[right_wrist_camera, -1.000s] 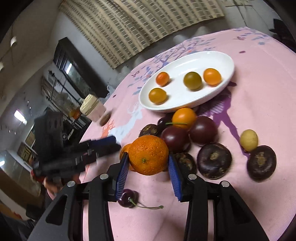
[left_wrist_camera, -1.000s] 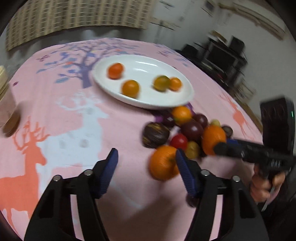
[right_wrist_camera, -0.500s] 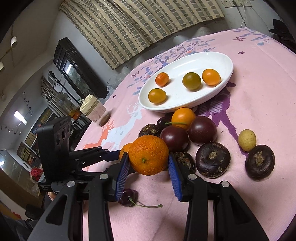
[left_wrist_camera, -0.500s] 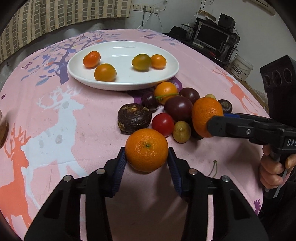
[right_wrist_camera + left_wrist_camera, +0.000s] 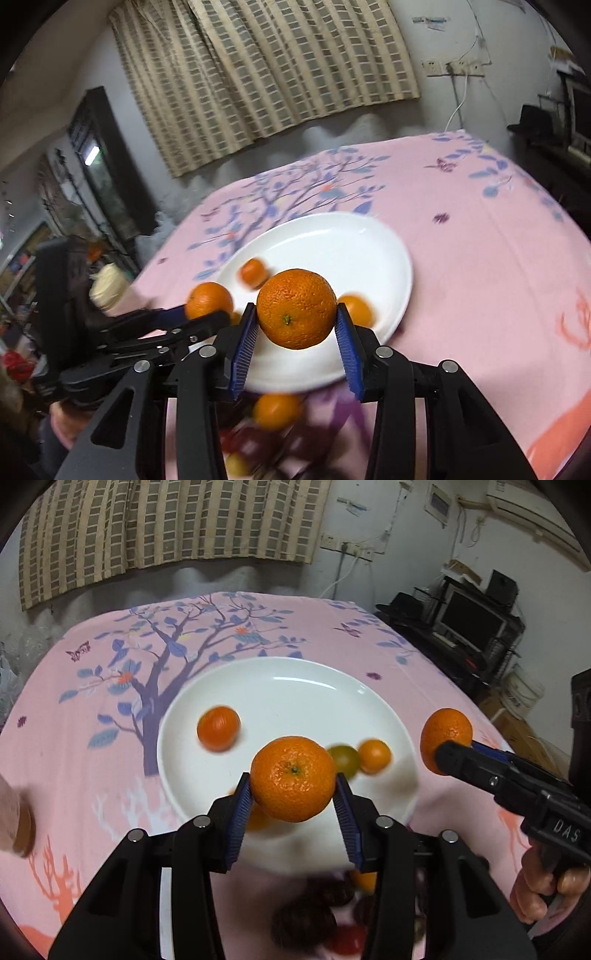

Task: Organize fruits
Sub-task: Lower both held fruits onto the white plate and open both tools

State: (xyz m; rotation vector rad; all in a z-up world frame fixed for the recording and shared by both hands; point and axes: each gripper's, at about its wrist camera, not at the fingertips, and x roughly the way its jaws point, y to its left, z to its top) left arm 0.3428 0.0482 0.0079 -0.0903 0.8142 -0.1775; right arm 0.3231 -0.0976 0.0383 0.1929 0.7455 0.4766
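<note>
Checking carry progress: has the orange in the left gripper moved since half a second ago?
Yes. The orange, clamped in the left gripper, was over bare cloth short of the fruit pile; now it hangs over the near part of the white plate.

Dim indoor light, motion blur, fisheye vignetting

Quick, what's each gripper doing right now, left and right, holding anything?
Left gripper: closed on a mandarin, above the white plate.
Right gripper: closed on another mandarin, also over the plate.
</note>
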